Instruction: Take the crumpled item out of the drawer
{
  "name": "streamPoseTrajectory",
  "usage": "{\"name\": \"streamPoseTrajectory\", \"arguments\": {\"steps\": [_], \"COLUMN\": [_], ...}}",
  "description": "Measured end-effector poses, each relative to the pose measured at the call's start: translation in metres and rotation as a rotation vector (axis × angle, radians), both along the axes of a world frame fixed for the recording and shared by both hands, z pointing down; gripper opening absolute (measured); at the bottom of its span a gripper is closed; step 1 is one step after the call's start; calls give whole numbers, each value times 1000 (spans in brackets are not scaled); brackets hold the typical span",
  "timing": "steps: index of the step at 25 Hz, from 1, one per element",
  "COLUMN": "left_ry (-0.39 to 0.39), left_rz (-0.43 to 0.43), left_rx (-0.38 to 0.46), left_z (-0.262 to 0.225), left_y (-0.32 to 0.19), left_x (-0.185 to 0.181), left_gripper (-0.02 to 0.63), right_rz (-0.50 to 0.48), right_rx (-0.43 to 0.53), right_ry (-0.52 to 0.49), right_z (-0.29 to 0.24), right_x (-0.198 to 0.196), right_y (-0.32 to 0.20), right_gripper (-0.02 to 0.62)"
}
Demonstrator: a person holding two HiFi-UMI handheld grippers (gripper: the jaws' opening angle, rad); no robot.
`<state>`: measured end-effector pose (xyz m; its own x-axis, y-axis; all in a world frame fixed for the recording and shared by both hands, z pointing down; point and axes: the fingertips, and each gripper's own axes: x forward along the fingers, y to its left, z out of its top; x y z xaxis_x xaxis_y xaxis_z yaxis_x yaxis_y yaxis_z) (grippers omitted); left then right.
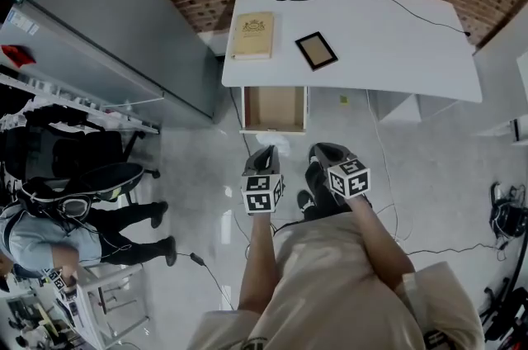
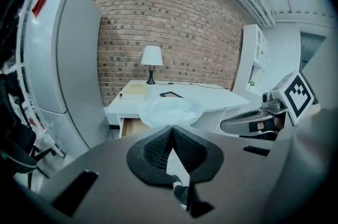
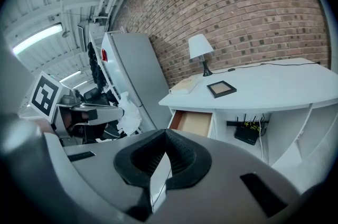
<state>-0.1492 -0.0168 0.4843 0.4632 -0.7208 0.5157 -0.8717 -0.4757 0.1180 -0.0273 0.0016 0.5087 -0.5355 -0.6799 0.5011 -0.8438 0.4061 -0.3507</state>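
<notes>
Grip check: left gripper [image 2: 171,129] had its jaws pressed together on a fold at the near edge of the crumpled item [image 2: 170,111]. The rest of it bulged free beyond the tips. It looked like thin clear plastic film, bunched up. My read: light, soft, no stiffness, probably slippery and springy, not fragile.

The crumpled item was out of the drawer [image 1: 274,109], in the air on its near side. The drawer stood open under the left end of the desk [image 1: 388,43], bare inside as far as I could see.

The right gripper [image 3: 165,132] was just right of the left one, jaws pressed together too, nothing between them.

Judgement: a thick bunched fold was the spot to pinch, since a single layer could slide out. Weight was no issue.
</notes>
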Motion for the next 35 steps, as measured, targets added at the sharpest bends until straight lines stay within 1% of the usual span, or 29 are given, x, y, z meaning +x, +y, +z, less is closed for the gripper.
{"name": "streamPoseTrajectory", "arguments": {"steps": [6, 13, 23, 35], "left_ry": [0, 6, 12, 16], "left_rz": [-19, -22, -30, -36], "left_rx": [33, 48, 50, 57], "left_z": [-5, -11, -9, -11], "left_y": [-3, -4, 0, -1], "left_x": [-6, -9, -12, -11], "left_gripper": [17, 17, 17, 17], "right_rz": [-4, 11, -6, -23], "right_rx": [18, 20, 4, 11], "right_ry": [-1, -2, 6, 12], "right_z": [-6, -11, -7, -9], "right_x": [-5, -3, -5, -7], "right_y": [0, -1, 5, 5], "right_gripper": [25, 25, 25, 25]}}
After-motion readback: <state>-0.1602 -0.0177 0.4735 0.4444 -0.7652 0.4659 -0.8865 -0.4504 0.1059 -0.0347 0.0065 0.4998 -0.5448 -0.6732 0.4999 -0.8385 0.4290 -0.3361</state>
